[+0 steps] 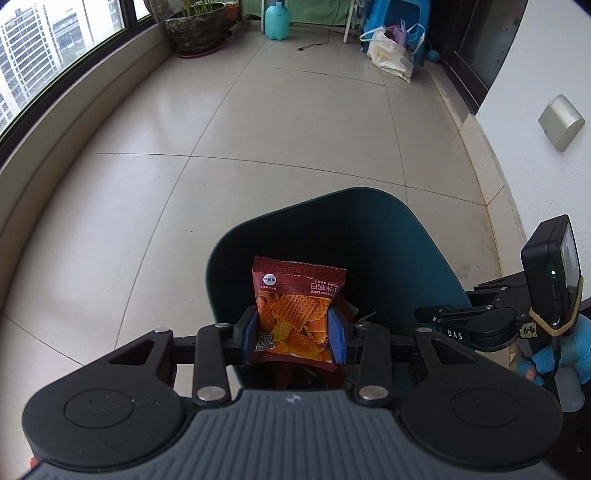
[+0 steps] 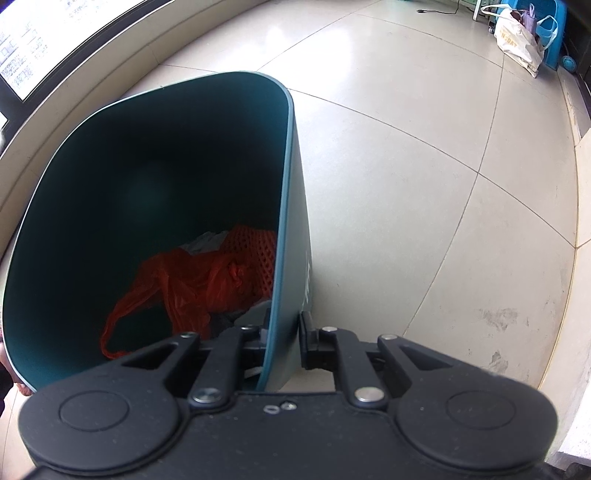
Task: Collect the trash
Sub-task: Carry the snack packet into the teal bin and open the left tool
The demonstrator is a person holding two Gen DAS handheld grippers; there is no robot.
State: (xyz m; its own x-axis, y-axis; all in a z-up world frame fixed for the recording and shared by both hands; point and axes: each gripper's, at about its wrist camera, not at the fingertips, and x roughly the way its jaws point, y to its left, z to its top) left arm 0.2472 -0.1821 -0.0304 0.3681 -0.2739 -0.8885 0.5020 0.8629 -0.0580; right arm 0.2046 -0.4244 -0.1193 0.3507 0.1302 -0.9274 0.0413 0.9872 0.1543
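Observation:
My left gripper (image 1: 293, 334) is shut on a dark red snack packet (image 1: 295, 314) printed with orange crisps, held upright over the open mouth of a dark teal trash bin (image 1: 388, 236). My right gripper (image 2: 282, 332) is shut on the bin's right wall (image 2: 291, 229), one finger inside and one outside, and holds the bin tilted. Inside the bin lie a red plastic bag (image 2: 192, 284), an orange mesh piece (image 2: 255, 251) and some grey scraps. The right gripper also shows at the right edge of the left wrist view (image 1: 480, 325), held by a blue-gloved hand.
Beige tiled floor (image 1: 258, 118) stretches ahead. A curved window ledge (image 1: 74, 122) runs along the left. At the far end stand a potted plant (image 1: 195, 29), a teal jug (image 1: 277, 20), a blue stool and a white shopping bag (image 1: 391, 55). A white wall (image 1: 535, 74) is on the right.

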